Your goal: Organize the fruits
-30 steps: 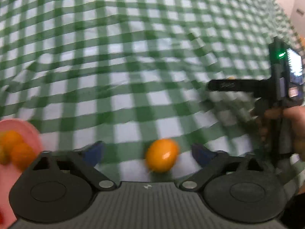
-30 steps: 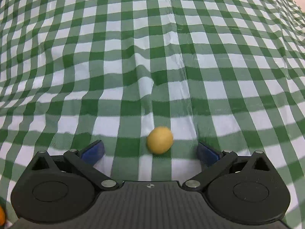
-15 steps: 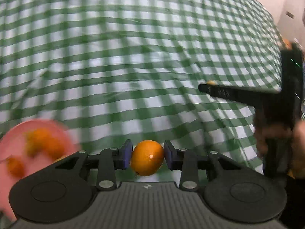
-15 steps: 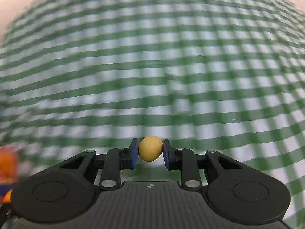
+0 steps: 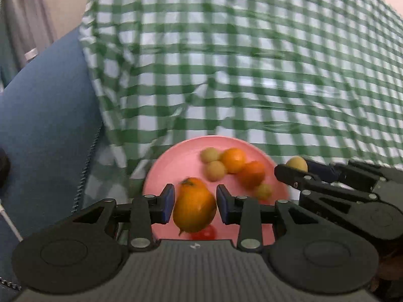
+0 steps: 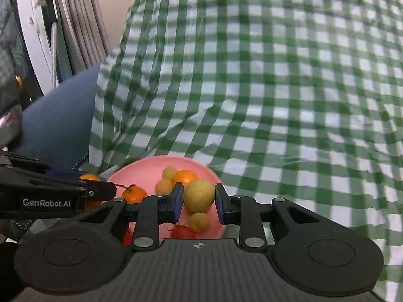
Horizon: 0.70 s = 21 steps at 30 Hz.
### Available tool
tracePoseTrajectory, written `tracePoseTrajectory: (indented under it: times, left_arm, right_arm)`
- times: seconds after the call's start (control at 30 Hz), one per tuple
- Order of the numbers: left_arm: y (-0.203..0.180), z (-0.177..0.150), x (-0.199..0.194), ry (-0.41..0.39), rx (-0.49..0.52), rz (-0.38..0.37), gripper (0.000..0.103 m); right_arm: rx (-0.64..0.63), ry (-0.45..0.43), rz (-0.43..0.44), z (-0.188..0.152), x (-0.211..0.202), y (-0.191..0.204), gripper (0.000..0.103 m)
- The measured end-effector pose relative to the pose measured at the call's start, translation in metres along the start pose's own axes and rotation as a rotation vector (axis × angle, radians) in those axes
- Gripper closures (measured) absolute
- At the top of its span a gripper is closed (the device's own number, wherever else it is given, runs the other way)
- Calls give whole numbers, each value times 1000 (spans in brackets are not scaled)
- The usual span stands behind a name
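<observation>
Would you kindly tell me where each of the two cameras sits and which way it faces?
Left wrist: on the left gripper, looking along its jaws, shut on an orange, over the pink plate; the right gripper shows at right.
Right wrist: on the right gripper, shut on a yellow fruit, facing the same plate; the left gripper shows at left.
Shared: plate, green checked cloth.

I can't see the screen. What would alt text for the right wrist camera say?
The right tool grips a small yellow-brown fruit above a pink plate that holds oranges and more small yellow fruits. The left tool enters from the left holding an orange. A green-and-white checked cloth fills the background.
</observation>
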<state>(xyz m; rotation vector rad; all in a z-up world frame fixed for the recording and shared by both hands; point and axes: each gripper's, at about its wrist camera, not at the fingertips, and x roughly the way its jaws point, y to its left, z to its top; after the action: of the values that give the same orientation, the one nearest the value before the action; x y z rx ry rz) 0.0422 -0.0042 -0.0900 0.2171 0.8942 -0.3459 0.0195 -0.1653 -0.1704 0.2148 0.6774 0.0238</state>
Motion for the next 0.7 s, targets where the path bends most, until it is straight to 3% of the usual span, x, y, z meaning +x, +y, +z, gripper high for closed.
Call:
tracePoseTrajectory:
  times: [0.03,0.07,0.13,0.23,0.33,0.53,0.7]
  left_arm:
    - [5,1,0,1,-6,3,26]
    - [10,2,-2,-8,-16,25,18]
    - [15,1,-10,-51,-30,82,0]
    - [22,2,-18,-60,-36,97,0]
    - [24,1,-27,-35,-31,114,0]
    - [17,-12,-63,-38,-45,126,0]
    - [-11,-27,-97,-51,53,234,0]
  right_arm:
    - [25,8,17,3,4,0,70]
    - [49,4,15,4,5,0,67]
    - [94,-2,-1,6,2,-5,36]
    - [109,-14,-30,9,-6,-12,33]
    - [92,-26,-80,3,-26,-15,23]
    - [120,16,-150,-24,-78,-11,12]
    - [69,9,-209,-43,-110,14,7]
